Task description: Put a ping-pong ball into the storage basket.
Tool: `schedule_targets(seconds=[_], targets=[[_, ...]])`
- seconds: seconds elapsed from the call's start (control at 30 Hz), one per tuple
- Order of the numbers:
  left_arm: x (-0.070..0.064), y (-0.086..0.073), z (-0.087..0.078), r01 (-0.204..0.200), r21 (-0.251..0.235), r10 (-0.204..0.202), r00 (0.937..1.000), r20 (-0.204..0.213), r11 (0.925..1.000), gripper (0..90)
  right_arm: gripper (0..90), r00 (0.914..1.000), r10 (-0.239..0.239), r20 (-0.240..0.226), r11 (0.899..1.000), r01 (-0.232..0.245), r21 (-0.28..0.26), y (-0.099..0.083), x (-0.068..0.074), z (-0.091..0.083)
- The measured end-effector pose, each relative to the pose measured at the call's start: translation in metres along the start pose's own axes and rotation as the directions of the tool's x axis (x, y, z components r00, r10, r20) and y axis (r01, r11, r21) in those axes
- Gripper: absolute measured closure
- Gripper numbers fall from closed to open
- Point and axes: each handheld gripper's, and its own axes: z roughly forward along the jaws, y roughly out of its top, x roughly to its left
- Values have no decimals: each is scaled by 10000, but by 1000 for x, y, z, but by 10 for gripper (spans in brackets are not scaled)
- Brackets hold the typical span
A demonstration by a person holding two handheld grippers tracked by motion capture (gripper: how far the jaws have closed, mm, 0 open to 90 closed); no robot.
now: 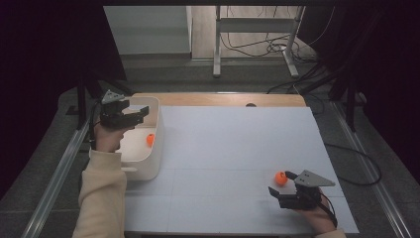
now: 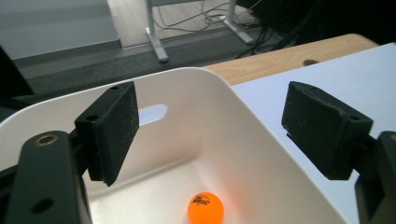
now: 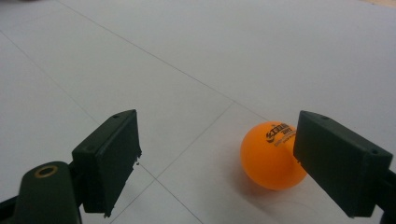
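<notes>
Two orange balls: one (image 1: pixel 150 139) in the bin at far left, one (image 1: pixel 281 178) on the counter near right. One white bin (image 1: pixel 148 166). Two grippers.

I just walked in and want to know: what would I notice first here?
Two bright orange balls stand out. One orange ball sits on the white table at the front right, between the open jaws of the right claw and close to one of them. The other ball lies inside the white bin at the left, with the left claw open above it.
</notes>
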Motion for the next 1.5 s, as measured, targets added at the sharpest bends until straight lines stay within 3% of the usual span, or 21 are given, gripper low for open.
schedule_targets(seconds=[0.27,0.47,1.0,1.33,1.5], targets=[[-5,2,-1,44,-107,-35,9967,808,9999,193,154,10000,9,6,10000,-9,-13,0,0,0],[-12,3,0,199,-251,-157,9874,1572,9995,193,153,10000,29,38,10000,-29,0,0,-1,-1],[-38,9,-8,-448,-422,532,9726,2264,9981,197,153,10000,30,30,10000,-30,-46,1,-1,0],[-42,10,-12,-328,-521,451,9657,2558,9981,197,153,10000,3,-22,10000,-3,-20,2,0,1],[-44,11,-14,-167,-679,368,9510,3069,9976,198,154,10000,65,-35,9999,-65,-82,2,0,0]])
